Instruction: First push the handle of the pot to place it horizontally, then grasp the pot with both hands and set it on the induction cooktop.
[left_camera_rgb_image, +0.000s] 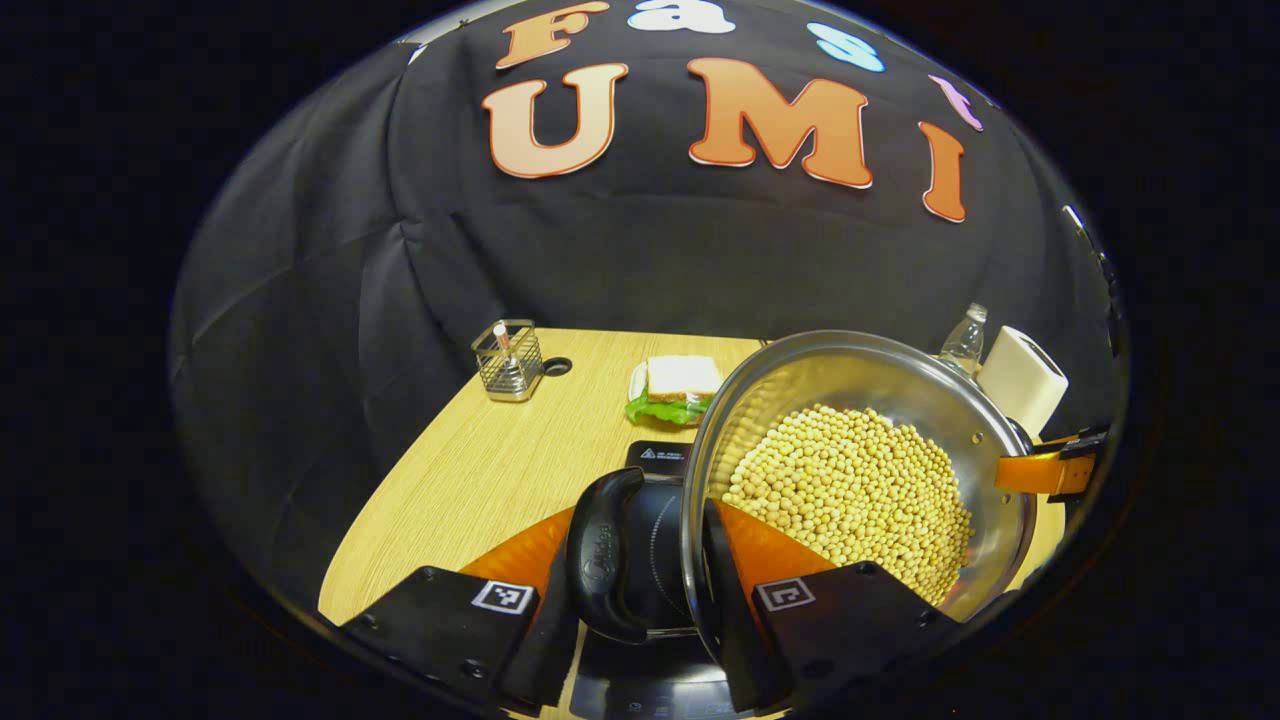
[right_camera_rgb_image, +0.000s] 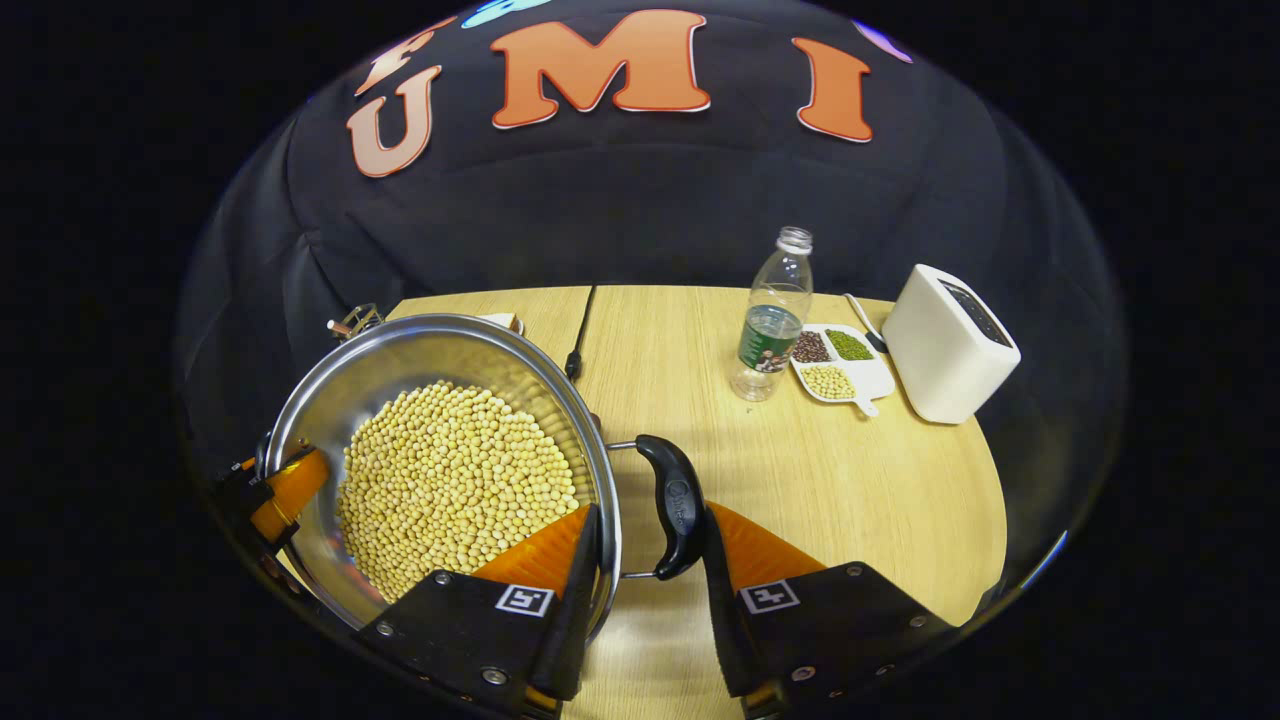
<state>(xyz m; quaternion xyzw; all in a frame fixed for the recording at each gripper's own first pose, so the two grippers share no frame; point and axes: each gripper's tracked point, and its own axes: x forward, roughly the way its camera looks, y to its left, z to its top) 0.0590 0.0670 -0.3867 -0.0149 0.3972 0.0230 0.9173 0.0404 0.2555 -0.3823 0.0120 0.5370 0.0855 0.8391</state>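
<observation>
Holding the pot (left_camera_rgb_image: 860, 470) from both sides, you carry it above the table (left_camera_rgb_image: 480, 470), tilted, and it is full of beans (left_camera_rgb_image: 850, 490) almost to the lower rim.

On your left, the left gripper (left_camera_rgb_image: 645, 600) has its jaws spread around the left handle (left_camera_rgb_image: 605, 565) and the rim; one finger is outside the handle, the other inside the pot wall. I cannot tell if both fingers really press. Under them you see the dark cooktop (left_camera_rgb_image: 660, 460), so the pot seems near its place but not yet set down. If this grip is loose, the handle can turn between the fingers and the pot will tip more.

In the middle, the beans lie against the low side. A quick move or a stronger tilt would spill them on the cooktop and table.

On your right, the right gripper (right_camera_rgb_image: 640, 600) stands the same way around the right handle (right_camera_rgb_image: 675, 505), jaws spread, one finger inside the rim. If your hands do not go down together, one side drops first.

Farther right stand a bottle (right_camera_rgb_image: 772, 320), a tray (right_camera_rgb_image: 838, 362) and a white box (right_camera_rgb_image: 950, 345), well apart from the pot; a wide swing could still knock the bottle.
</observation>
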